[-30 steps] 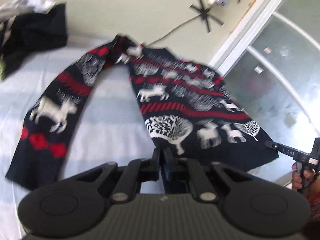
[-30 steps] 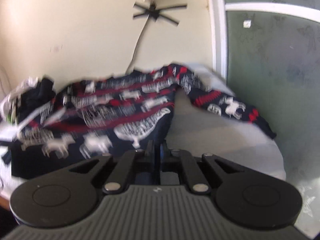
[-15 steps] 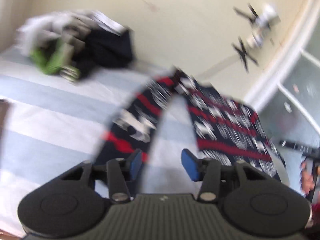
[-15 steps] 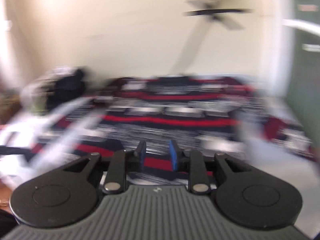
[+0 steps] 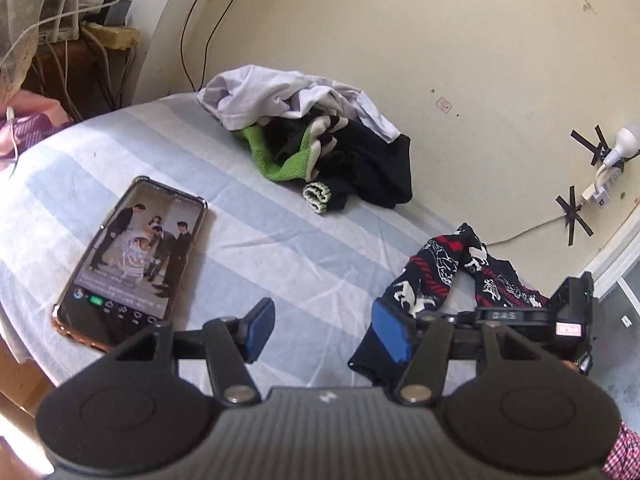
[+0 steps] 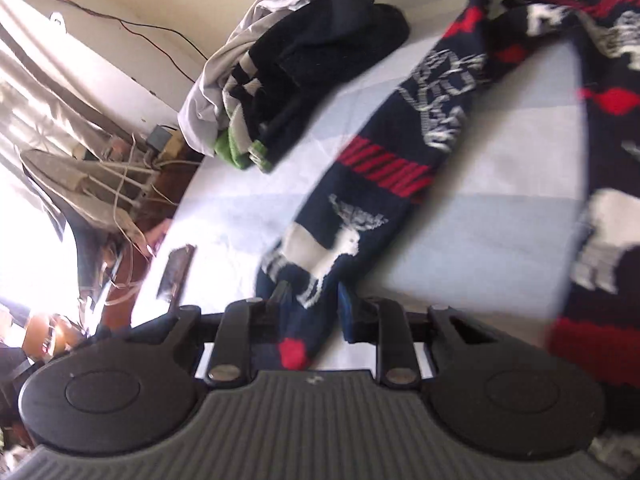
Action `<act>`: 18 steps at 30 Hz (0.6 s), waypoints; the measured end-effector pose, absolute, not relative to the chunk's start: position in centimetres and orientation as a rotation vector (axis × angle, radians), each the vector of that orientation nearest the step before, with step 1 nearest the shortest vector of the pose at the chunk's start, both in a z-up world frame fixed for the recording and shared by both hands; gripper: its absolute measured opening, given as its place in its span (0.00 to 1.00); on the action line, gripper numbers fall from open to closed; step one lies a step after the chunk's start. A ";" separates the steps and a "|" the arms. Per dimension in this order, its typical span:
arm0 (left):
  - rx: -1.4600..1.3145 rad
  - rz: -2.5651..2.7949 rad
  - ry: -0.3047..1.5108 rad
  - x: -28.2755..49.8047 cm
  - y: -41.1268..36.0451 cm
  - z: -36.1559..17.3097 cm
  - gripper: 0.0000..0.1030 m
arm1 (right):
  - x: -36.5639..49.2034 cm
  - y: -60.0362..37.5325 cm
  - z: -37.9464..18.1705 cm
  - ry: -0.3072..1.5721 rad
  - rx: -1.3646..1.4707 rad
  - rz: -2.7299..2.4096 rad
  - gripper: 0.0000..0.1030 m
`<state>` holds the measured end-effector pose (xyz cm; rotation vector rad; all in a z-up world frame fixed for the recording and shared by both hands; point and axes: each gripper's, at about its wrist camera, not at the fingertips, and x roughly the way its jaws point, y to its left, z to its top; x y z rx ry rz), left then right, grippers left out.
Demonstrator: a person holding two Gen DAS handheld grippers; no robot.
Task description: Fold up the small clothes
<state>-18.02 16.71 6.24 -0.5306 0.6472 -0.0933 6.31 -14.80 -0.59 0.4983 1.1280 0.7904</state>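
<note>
A dark blue sweater (image 5: 436,268) with red stripes and white deer lies on the striped bed sheet (image 5: 280,248); only one sleeve and a little of the body show at the right. My left gripper (image 5: 324,332) hovers over bare sheet left of that sleeve, its jaws opening with nothing between them. My right gripper (image 5: 476,315) reaches in from the right at the sleeve's end. In the right wrist view the sleeve (image 6: 400,160) runs down to the right gripper (image 6: 312,304), whose jaws are closing with the cuff pinched between the pads.
A lit phone (image 5: 132,256) lies on the sheet at the left, also seen edge-on as the phone (image 6: 176,268). A pile of white, black and green clothes (image 5: 320,136) sits by the wall. Cables and a bulb socket (image 5: 616,148) hang on the wall at the right.
The left gripper swung left off the sweater toward the phone and went from shut to open. The right gripper opened, dropped to the sleeve's cuff and closed on it.
</note>
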 end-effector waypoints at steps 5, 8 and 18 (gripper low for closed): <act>-0.490 -0.137 0.647 -16.9 14.8 6.9 0.53 | 6.9 -16.8 1.2 1.094 0.492 0.831 0.08; -0.475 -0.163 0.645 -15.2 13.1 7.7 0.54 | 7.1 -20.7 5.7 0.965 0.418 0.856 0.08; -0.398 -0.286 0.658 -4.9 -0.5 11.0 0.59 | 13.9 -37.4 16.1 0.631 -0.203 0.316 0.08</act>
